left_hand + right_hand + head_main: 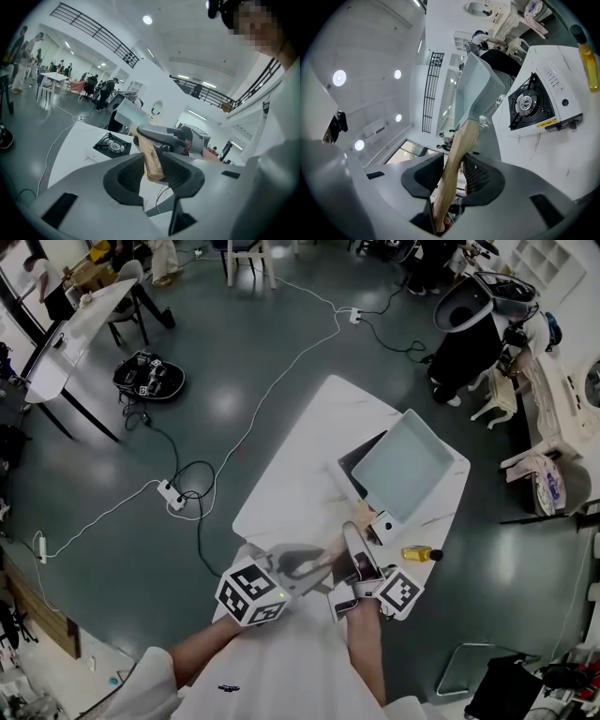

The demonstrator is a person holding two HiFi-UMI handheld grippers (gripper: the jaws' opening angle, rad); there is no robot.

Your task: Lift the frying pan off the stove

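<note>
The frying pan is square and pale blue-grey, with a wooden handle. It hangs tilted above the black gas stove on the white table. Both grippers hold the handle. My left gripper is shut on its end. In the left gripper view the wood sits between the pads, with the pan and stove beyond. My right gripper is shut on the handle further up. Its view looks along the wood to the raised pan, with the stove's burner to the right.
A yellow bottle lies on the table right of the grippers and shows beside the stove. A power strip with cables lies on the floor to the left. Tables, chairs and people stand further off.
</note>
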